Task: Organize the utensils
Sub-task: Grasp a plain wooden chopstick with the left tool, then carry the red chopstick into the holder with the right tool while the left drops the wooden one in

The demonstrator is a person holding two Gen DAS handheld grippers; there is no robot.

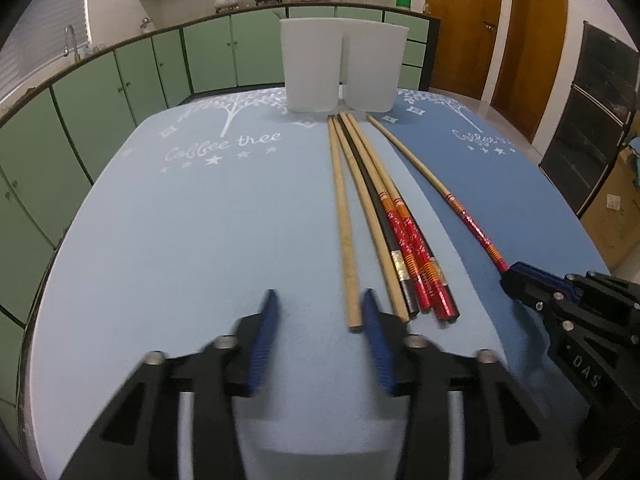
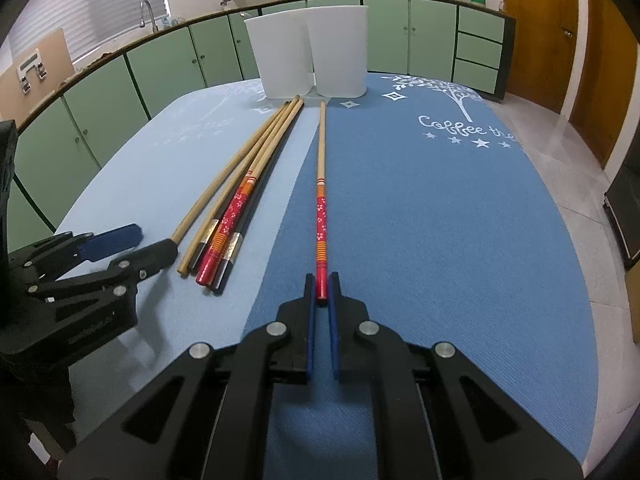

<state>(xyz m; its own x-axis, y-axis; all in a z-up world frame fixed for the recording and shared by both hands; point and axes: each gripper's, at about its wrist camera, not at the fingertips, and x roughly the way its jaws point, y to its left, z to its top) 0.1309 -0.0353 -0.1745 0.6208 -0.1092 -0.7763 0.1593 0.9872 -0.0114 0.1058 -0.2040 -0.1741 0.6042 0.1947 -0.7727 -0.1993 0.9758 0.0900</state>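
Blue-clothed worktop (image 2: 440, 220): right tool (image 2: 322, 290) pinches the near end of a red-handled chopstick (image 2: 321, 208), probably to lift it toward two white cups (image 2: 308, 52) far ahead; left tool (image 1: 322, 338) gapes empty just left of the chopstick bundle (image 1: 384, 232).

The left gripper (image 1: 320, 300) points forward and downward over the table, its two blue-padded fingers (image 1: 264, 344) standing apart with nothing between them; the right-hand finger sits just beside the near ends of the loose sticks. The right gripper (image 2: 322, 280) points downward at a similar slant over the darker half of the table, its jaws drawn in against the red end of a single chopstick (image 2: 321, 216) and pinching it there. The two grippers sit side by side near the table's near edge.
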